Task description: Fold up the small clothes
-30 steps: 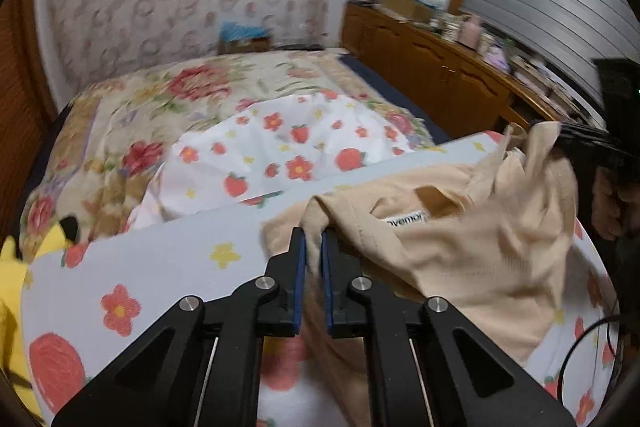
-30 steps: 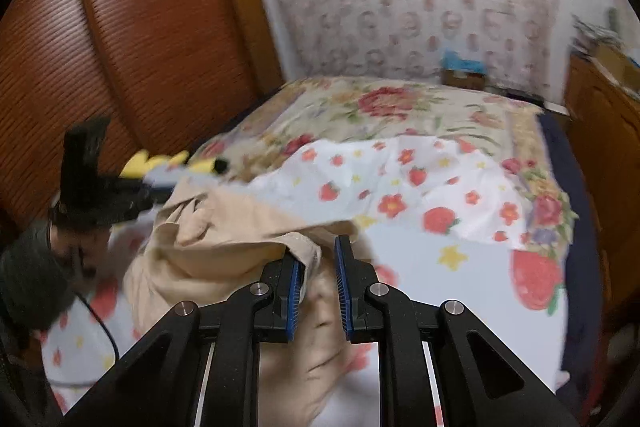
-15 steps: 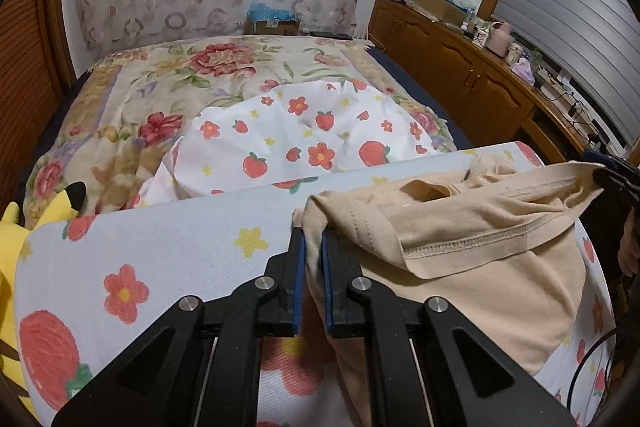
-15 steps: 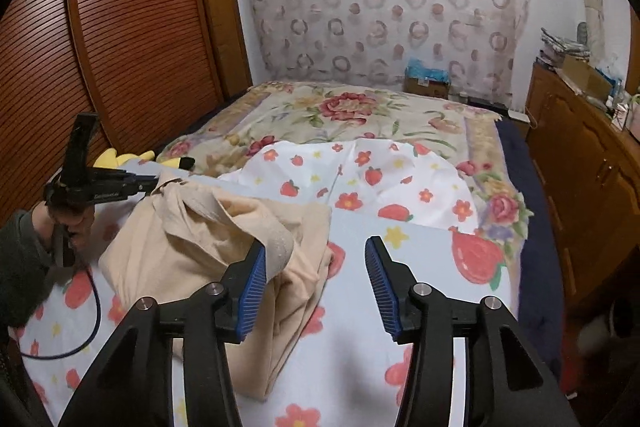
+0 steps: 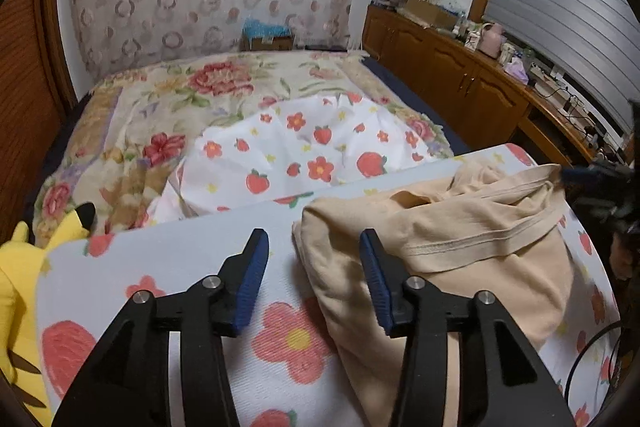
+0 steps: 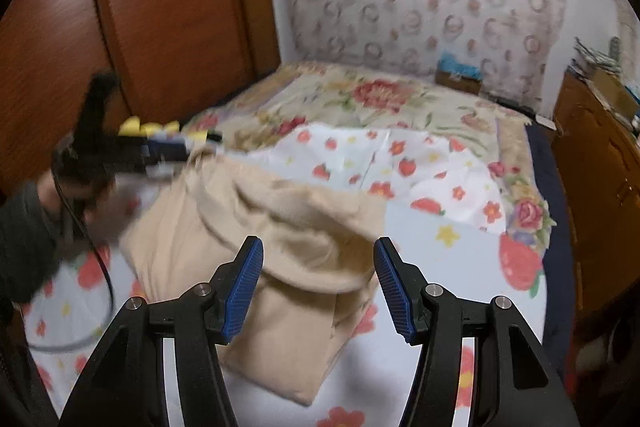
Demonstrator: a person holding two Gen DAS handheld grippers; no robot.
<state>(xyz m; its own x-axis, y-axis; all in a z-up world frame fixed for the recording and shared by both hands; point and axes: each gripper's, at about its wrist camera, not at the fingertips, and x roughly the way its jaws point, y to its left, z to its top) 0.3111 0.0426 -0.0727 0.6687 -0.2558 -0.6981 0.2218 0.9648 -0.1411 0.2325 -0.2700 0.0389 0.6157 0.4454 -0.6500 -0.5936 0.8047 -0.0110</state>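
The beige garment point(image 5: 460, 251) lies folded over on the strawberry-print sheet point(image 5: 168, 267), its left corner between my left claw point(image 5: 314, 281), whose jaws are opening, pads clear of it. My right claw point(image 6: 318, 281) is opening too, above its other edge. A yellow plush point(image 5: 20, 267) sits far left of my left claw.
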